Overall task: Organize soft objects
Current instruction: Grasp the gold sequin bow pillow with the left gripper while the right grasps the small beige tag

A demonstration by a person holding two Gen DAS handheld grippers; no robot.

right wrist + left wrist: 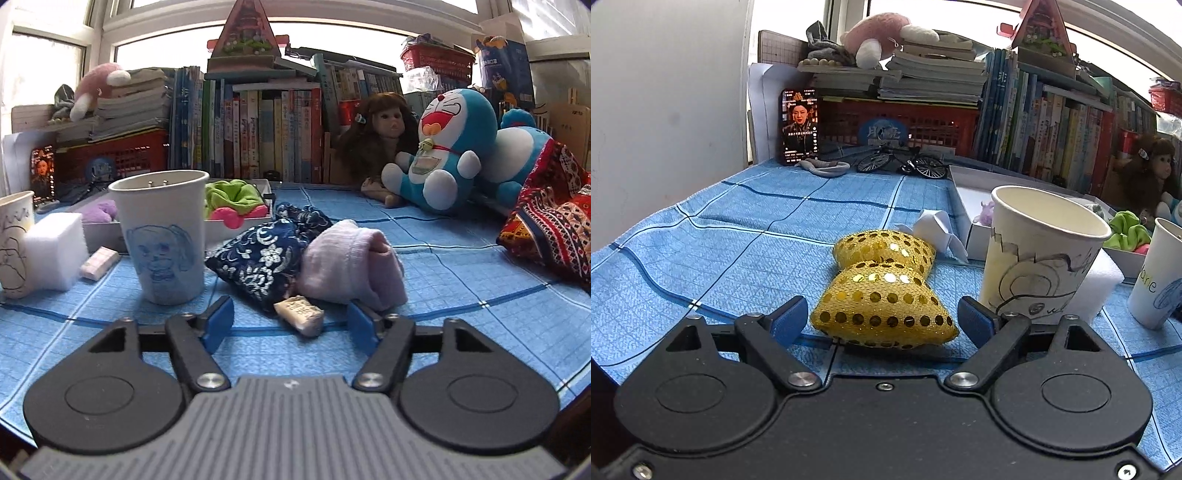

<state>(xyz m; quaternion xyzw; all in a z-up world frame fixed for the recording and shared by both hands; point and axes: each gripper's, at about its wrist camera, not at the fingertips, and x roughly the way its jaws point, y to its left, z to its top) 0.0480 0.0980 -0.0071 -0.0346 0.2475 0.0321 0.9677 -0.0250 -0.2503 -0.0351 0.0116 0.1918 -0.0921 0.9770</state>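
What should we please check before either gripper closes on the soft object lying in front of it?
1. Left gripper straddles the gold sequinned bow-shaped cushion: ok.
2. Its blue pads clear of the cushion: ok, gaps show on both sides.
3. Drawn-on white paper cup clear of the left gripper's closing path: cannot tell, it stands close beside one finger.
4. Right gripper centred on the small cream printed block: ok.
5. Navy floral fabric pouch and pink folded sock outside the right gripper's closing path: cannot tell, both lie just beyond.
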